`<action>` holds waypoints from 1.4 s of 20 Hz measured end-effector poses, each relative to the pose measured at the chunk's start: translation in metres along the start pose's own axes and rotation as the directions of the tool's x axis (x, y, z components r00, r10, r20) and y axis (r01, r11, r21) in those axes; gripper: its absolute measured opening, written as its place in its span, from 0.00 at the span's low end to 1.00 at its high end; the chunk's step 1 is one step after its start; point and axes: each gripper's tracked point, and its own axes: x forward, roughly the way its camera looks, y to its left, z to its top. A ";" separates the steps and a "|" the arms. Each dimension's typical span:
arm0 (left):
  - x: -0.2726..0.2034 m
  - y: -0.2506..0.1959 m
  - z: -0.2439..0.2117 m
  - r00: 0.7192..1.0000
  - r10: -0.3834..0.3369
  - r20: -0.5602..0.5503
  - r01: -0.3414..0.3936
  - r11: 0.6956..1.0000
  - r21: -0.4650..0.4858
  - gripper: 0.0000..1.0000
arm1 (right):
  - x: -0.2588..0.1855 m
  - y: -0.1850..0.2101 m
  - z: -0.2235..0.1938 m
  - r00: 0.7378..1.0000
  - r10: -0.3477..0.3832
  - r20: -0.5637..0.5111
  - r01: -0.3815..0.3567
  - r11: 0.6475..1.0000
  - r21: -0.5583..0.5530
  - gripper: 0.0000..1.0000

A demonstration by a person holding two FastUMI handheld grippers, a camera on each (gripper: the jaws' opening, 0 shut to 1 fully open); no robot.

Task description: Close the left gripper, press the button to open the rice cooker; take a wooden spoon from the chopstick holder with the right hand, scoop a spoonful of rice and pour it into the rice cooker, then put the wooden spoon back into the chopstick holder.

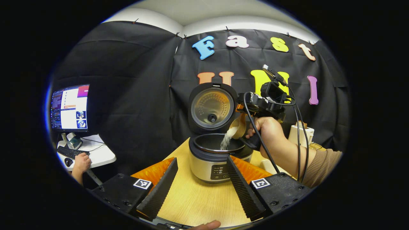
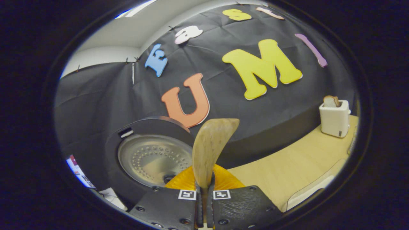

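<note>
The rice cooker (image 1: 211,166) stands open on the wooden table (image 1: 195,201), its lid (image 1: 211,108) upright. In the left gripper view a hand (image 1: 268,129) holds my right gripper (image 1: 247,108) above the pot's right rim. The wooden spoon (image 1: 238,127) hangs tipped from it, and rice (image 1: 226,140) streams into the inner pot (image 1: 212,143). My left gripper (image 1: 202,159) stands open in front of the cooker, nothing between its fingers (image 1: 159,188). In the right gripper view my right gripper (image 2: 204,204) is shut on the handle of the wooden spoon (image 2: 211,147), with the lid (image 2: 150,156) to the left.
A white toaster (image 2: 334,118) with bread stands at the table's far right, also seen as the toaster (image 1: 302,134) behind the forearm. A pale tray rim (image 2: 313,188) lies near the right edge. At the left, a monitor (image 1: 70,107) and a side desk with a person's hand (image 1: 81,163).
</note>
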 end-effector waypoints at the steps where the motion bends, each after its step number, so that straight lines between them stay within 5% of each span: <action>1: 0.001 0.001 -0.002 1.000 0.004 -0.005 -0.004 1.000 -0.003 0.97 | -0.001 0.006 0.001 1.000 0.016 0.010 -0.016 0.999 -0.039 0.04; 10: 0.002 0.002 -0.003 1.000 0.019 -0.005 -0.019 1.000 0.018 0.98 | -0.010 0.055 -0.003 0.988 0.153 0.034 -0.127 0.909 -0.396 0.04; 18: 0.003 0.006 -0.002 0.999 0.038 -0.001 -0.038 0.999 0.018 0.98 | -0.022 0.087 -0.010 0.971 0.236 0.023 -0.158 0.717 -0.679 0.04; 28: 0.002 0.002 0.005 0.997 0.071 0.013 -0.071 0.997 0.035 0.98 | -0.050 0.057 0.025 0.974 0.226 0.035 -0.170 0.816 -0.553 0.05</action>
